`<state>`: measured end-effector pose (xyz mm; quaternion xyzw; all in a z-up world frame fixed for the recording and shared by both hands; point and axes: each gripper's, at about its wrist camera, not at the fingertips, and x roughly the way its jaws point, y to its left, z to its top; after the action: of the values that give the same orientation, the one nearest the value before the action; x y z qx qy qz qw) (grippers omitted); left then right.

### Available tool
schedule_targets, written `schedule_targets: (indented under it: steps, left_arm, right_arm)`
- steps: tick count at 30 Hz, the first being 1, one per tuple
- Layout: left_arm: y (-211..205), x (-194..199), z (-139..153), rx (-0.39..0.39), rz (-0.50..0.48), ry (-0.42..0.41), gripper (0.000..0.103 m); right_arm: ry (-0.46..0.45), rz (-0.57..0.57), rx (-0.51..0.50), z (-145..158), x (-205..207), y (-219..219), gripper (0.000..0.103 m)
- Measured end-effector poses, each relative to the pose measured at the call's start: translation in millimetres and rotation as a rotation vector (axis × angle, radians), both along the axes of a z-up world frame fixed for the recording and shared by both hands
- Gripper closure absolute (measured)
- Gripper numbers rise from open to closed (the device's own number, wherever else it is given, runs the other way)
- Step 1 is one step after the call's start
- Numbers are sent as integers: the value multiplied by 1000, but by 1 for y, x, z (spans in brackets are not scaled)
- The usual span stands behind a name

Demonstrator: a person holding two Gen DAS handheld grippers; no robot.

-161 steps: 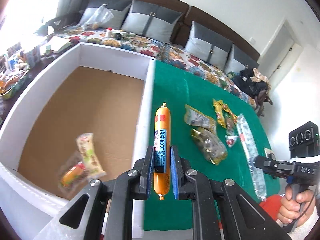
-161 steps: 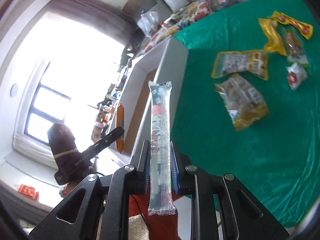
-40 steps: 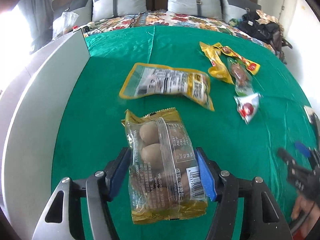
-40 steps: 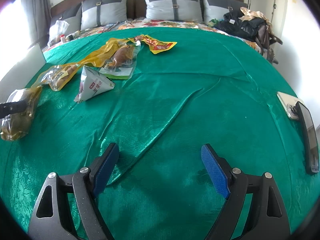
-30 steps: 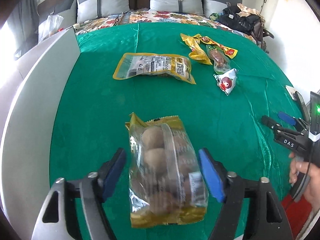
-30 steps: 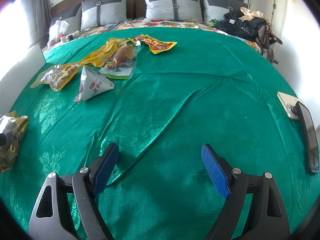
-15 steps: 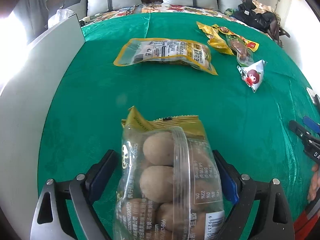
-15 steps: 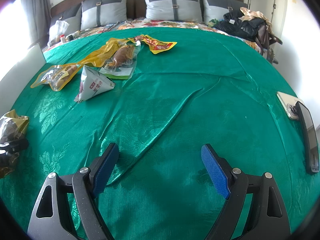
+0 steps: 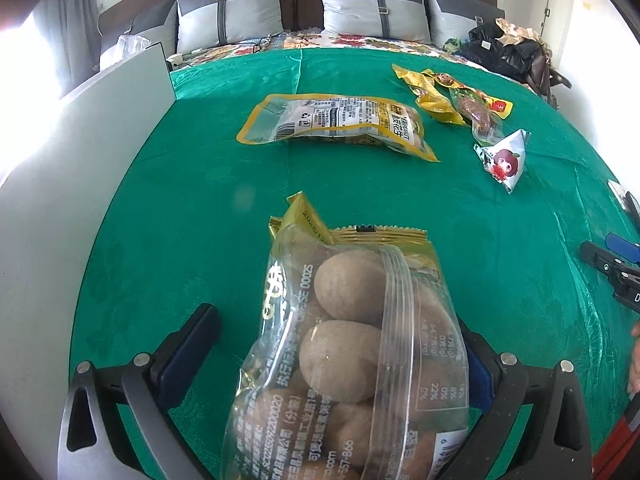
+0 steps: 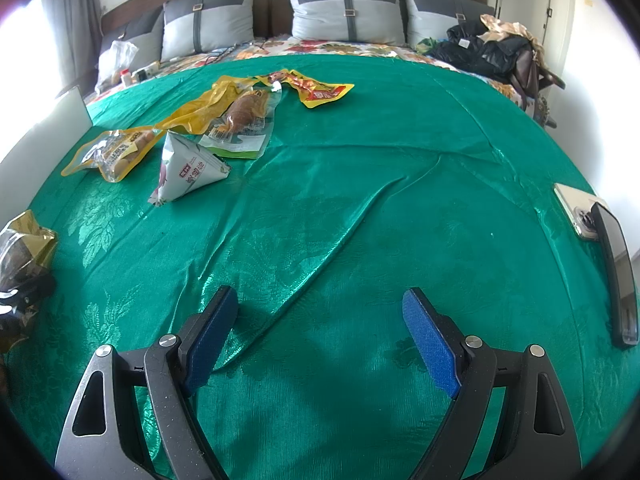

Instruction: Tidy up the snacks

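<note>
Both grippers sit low over a green cloth (image 10: 360,208). On the left gripper (image 9: 340,364) the blue-padded fingers (image 9: 188,344) stand wide apart, and a clear bag of brown eggs (image 9: 352,360) lies between them; the left pad shows a clear gap to the bag, while the right pad is mostly hidden behind it, so contact there cannot be told. That bag has a gold top edge, printed text down its front, and several round brown eggs packed inside a clear inner tray. Beyond it on the cloth lies a flat yellow-edged packet of peanuts (image 9: 336,124), its label face up, well apart from the egg bag. Farther right are a crumpled yellow wrapper (image 9: 428,92) and a clear sausage packet (image 9: 480,114) touching each other, with a small white triangular pouch (image 9: 504,158) just beside them. To the left a white box wall (image 9: 80,152) runs along the cloth's edge; its inside is out of sight. The right gripper (image 10: 320,332) has its fingers spread wide with nothing between them, only bare cloth below. At the right edge of its view a phone (image 10: 576,212) and a dark slim object (image 10: 616,276) rest on the cloth. Grey pillows (image 10: 344,8) line the headboard behind.
</note>
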<state>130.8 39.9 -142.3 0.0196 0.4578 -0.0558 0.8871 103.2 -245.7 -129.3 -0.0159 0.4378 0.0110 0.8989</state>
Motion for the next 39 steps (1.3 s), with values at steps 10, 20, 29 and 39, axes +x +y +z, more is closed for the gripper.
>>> schedule_targets:
  steps: [10,20,29,39]
  left_arm:
    - [-1,-1,1,-1,7,-10,0]
    - [-1,-2,2,-6,10,-13,0]
    - [-1,-2,2,-6,11,-14,0]
    - [0,-2,2,-6,11,-14,0]
  right_arm:
    - [0,-1,0,0,0,1,16]
    - [38,27,167,8,20,17,16]
    - [151,147,163,11,105,81,20]
    - [115,184,89,7,92,85,51]
